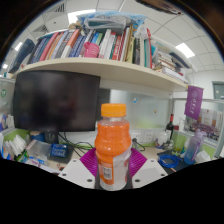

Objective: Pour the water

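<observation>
Gripper view: level claw (112, 168) clamps upright orange bottle (113, 145).

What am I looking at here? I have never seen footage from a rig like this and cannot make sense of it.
The single picture comes from a wide-angle camera riding on a hand-held two-finger gripper, looking forward along its fingers. There is no robot arm; a person carries it. The fingers, with magenta pads, press on an orange bottle with an orange cap, held upright. Beyond it stand a dark monitor on a cluttered desk and a shelf of books above. The job is pouring water; nothing is tipped yet.
</observation>
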A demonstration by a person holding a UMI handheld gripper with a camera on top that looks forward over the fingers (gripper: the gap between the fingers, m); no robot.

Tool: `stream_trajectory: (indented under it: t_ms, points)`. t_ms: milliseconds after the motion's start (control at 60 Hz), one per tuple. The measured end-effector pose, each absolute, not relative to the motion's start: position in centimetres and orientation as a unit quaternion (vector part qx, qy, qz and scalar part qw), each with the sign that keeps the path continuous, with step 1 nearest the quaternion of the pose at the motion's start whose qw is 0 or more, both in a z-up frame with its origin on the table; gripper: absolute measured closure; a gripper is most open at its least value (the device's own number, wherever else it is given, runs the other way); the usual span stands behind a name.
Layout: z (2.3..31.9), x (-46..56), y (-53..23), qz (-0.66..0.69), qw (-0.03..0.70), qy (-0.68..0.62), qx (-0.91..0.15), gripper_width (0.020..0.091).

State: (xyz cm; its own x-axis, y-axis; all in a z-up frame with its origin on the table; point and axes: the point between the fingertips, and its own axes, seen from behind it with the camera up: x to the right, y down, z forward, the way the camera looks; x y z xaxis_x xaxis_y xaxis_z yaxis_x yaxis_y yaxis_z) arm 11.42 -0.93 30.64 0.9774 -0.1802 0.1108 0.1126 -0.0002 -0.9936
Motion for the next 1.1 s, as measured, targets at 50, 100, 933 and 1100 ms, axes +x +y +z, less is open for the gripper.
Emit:
stream_trajectory:
  t_ms: [50,100,933,1100]
  points:
    - [28.2,12.2,-0.4,-0.097,0.698,0.023,-0.71,0.0735]
    - [25.9,12.3,0.2,-0.081,0.691,0.019,-0.718,0.0723]
    - [18.8,11.6,-9.1,0.003,0.572,-0.052,-0.819,0.034]
    - [25.2,12.7,-13.3,-0.008,0.571,-0.042,-0.82,0.0338]
